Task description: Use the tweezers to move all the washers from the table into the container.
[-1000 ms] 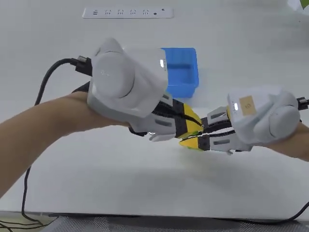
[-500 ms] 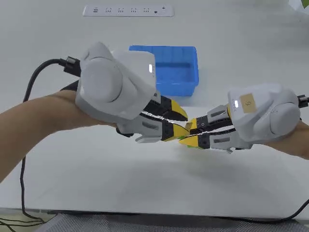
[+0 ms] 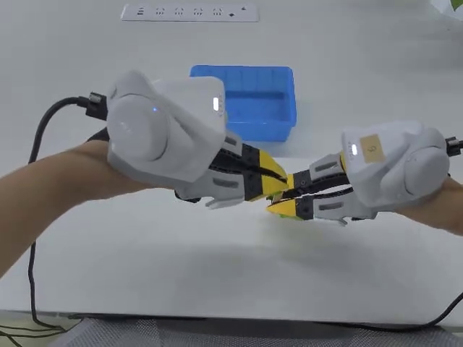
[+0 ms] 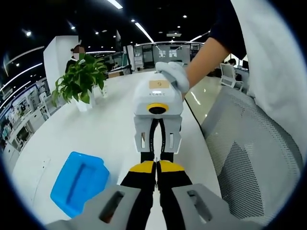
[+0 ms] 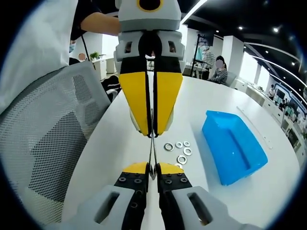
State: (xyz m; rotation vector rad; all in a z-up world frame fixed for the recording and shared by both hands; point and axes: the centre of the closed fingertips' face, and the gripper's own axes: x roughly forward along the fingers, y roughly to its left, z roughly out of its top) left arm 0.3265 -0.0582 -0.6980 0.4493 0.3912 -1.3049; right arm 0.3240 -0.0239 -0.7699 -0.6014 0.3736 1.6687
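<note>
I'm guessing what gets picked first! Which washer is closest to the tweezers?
The washer at the row's end farthest from the container, right beside the tweezers; the others lie nearer the container.

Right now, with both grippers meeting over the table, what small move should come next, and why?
Probably open the right gripper and draw it back. Both grippers look shut on the tweezers: the left gripper seems to hold them deep between its jaws, the right only at one end. The washers lie on the table, beside the blue container.
</note>
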